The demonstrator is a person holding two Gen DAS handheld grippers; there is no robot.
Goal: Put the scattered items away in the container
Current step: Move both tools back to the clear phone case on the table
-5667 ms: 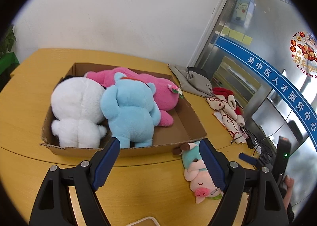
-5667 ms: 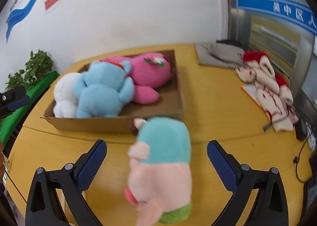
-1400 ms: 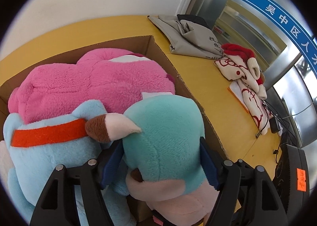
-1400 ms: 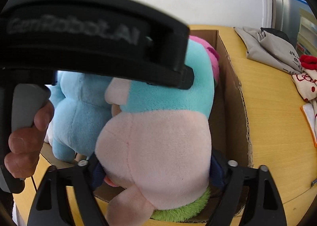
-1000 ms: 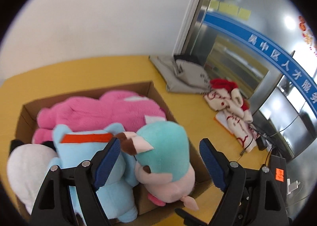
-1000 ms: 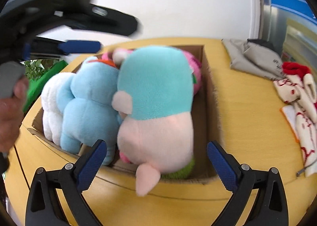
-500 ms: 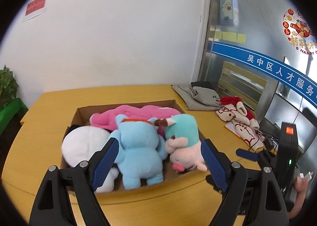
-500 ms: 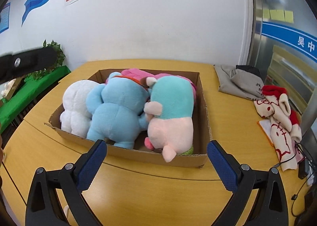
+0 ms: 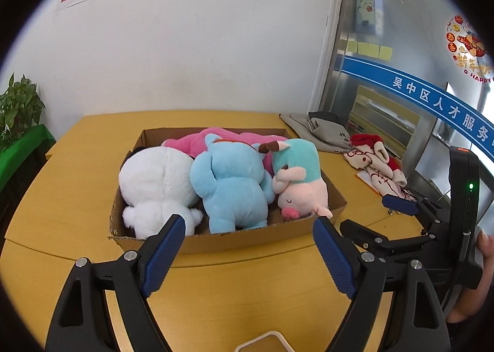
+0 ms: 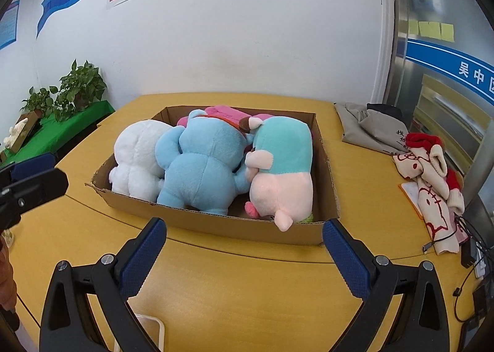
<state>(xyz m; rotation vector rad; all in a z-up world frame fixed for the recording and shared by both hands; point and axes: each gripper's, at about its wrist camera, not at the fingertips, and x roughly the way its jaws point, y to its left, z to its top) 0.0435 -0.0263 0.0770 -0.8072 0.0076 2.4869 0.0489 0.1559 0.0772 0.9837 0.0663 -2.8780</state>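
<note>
We hold both the left gripper (image 9: 248, 247) and right gripper (image 10: 244, 248) with jaws released and empty over the surface (image 10: 247, 284), the pig toy (image 10: 282, 167) lying in the box (image 10: 216, 222) mid-frame, so tidying looks finished, with only a check for strays remaining.

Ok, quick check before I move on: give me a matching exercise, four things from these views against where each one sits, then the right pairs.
Things:
1. white plush
2. blue plush
3. pig plush
4. grey cloth

Places:
A. middle of the cardboard box
B. on the table, outside the box, far right
C. left end of the box
D. right end of the box, one foot over the near rim

Pairs: 1-C, 2-A, 3-D, 4-B
</note>
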